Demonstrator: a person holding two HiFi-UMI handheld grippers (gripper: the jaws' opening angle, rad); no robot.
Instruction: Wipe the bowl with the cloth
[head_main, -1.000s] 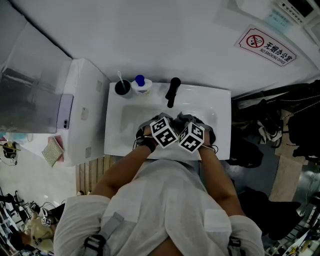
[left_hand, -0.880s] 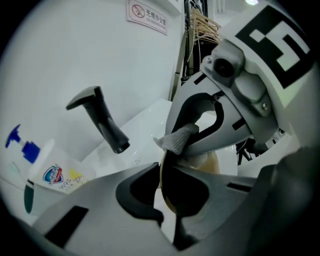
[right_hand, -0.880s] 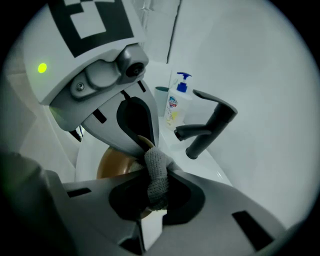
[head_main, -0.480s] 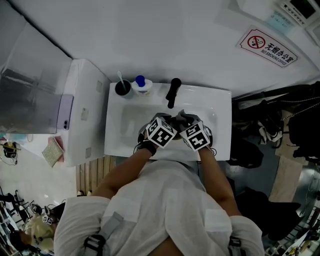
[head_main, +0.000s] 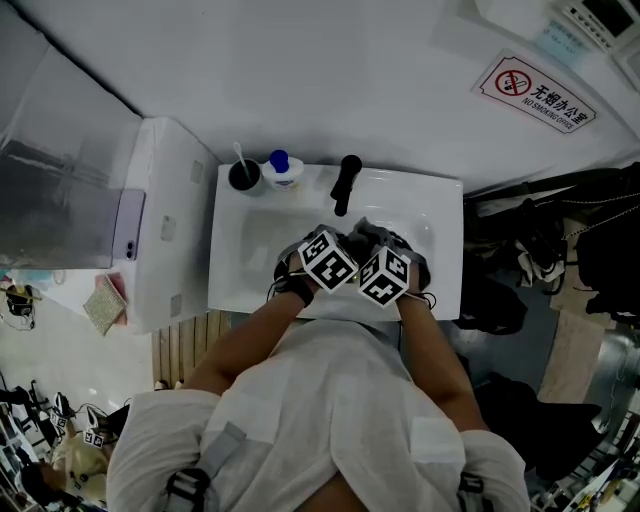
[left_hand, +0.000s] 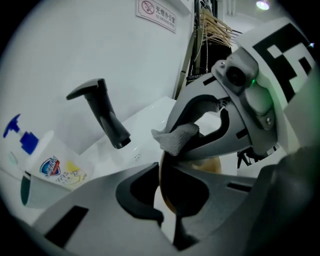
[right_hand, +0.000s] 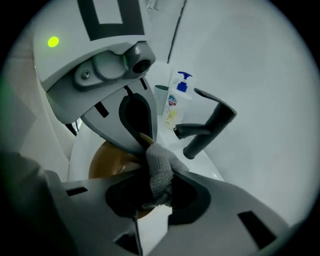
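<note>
Grey knitted cloth (right_hand: 159, 175) is pinched between the closed jaws of the right gripper (right_hand: 152, 200), a wad of it bulging above the pads and a little hanging below. Across from it, the left gripper (left_hand: 170, 210) has its jaws pressed together on the thin rim of the brown bowl (left_hand: 210, 165), holding it tipped on edge, so that the rim runs up between the two jaws in the left gripper view. The cloth's free corner sits at the bowl's upper rim, right beside the left gripper's tips. Whether it actually rubs the surface or only rests there, I cannot tell.

Both tools crowd close together over the basin of the white sink (head_main: 235, 270), which holds the bowl low inside it. Behind them a black tap (right_hand: 207, 127) stands at the back edge. A soap bottle (right_hand: 175, 102) with a blue pump and a dark cup (head_main: 244, 175) are off to the left of it.

As for progress, the setup is done: bowl steadied in one tool, cloth gripped in the other, the two brought together. The wiping itself looks to be at the rim. The darker inside of the bowl is mostly hidden by the jaws, so how much has been cleaned cannot be judged, and the interior and outer wall probably remain to be covered.
</note>
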